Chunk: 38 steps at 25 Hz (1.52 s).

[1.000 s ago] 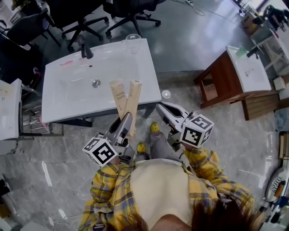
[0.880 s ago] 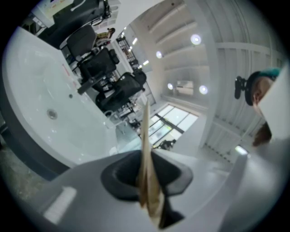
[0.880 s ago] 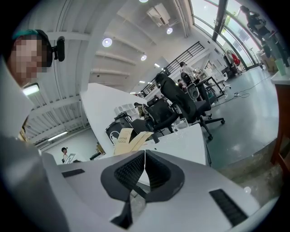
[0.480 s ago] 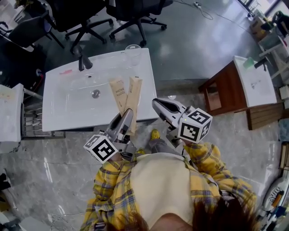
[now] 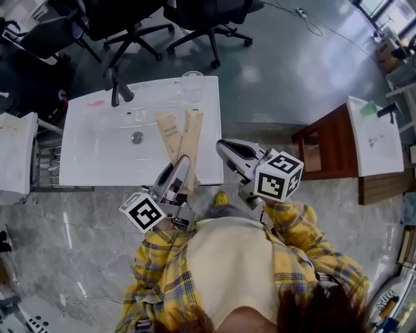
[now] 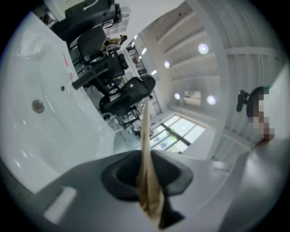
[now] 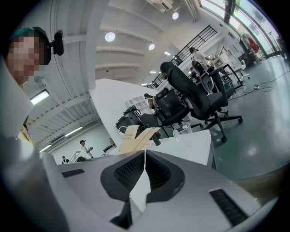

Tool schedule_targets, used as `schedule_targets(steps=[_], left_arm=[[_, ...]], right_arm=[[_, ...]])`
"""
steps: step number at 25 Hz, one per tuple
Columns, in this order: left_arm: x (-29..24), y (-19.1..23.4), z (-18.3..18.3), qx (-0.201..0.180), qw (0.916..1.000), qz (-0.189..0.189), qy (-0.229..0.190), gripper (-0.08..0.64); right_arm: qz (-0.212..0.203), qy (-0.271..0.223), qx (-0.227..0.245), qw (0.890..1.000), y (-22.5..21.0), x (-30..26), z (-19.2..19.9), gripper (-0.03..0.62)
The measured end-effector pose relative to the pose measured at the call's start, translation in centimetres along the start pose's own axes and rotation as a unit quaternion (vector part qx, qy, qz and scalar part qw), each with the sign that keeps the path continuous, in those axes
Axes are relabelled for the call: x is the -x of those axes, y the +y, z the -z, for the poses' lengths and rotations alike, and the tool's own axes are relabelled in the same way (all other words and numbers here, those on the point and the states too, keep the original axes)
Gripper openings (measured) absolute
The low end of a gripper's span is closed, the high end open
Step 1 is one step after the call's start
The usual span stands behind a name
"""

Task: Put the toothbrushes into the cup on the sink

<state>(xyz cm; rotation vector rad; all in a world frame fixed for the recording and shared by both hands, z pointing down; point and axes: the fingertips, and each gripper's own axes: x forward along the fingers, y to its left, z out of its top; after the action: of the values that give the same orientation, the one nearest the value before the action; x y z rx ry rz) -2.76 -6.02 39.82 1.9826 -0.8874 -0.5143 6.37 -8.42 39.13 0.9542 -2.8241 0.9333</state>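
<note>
Toothbrushes (image 5: 190,140), two and boxed, are pinched at their near ends by the left gripper (image 5: 182,168) and fan out over the sink (image 5: 97,143). The right gripper (image 5: 224,148) is closed and empty. I'd carry them level to the glass cup (image 5: 192,83) at the far rim, then tip them upright.

The toothbrush packets (image 5: 181,136) are tan, the sink (image 5: 91,156) white, the shirt (image 5: 159,276) yellow plaid, the chairs (image 5: 207,12) black.
</note>
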Motion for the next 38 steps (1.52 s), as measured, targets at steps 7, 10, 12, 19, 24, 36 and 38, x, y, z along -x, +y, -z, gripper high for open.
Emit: schedule_targets(steps=[7,10,12,19,24,36,38], left_arm=[[-1.8,0.7,0.5,-0.01,0.9995,-0.024,-0.019,0.064],[-2.2,1.0,0.5,-0.012,0.9993,-0.031,-0.019,0.064],[-2.2,1.1,0.4,-0.011,0.9992,-0.033,-0.021,0.064],[-2.6,1.8,-0.1,0.008,0.9998,-0.01,-0.017,0.064],[-3.9,2.2,-1.4,0.014,0.9997,0.02,0.005,0.063],[-5.1,3.5,-3.1,0.049,0.993,0.098,0.042,0.064],[-5.2,3.7,-3.3,0.063,0.9908,0.112,0.044,0.063]], right_arm=[[-0.044,0.023,0.0,0.999,-2.0,-1.0,0.2,0.015],[-0.054,0.027,-0.01,0.998,-2.7,-1.4,0.1,0.015],[-0.061,0.023,-0.014,0.998,-2.6,-1.7,-0.1,0.015],[-0.06,0.016,-0.022,0.998,-2.7,-3.0,-0.7,0.015],[-0.046,0.007,-0.025,0.999,-3.2,-4.5,-2.4,0.017],[-0.016,-0.019,-0.061,0.998,-3.7,-6.6,-4.2,0.043],[-0.014,-0.02,-0.067,0.997,-3.6,-6.9,-4.3,0.062]])
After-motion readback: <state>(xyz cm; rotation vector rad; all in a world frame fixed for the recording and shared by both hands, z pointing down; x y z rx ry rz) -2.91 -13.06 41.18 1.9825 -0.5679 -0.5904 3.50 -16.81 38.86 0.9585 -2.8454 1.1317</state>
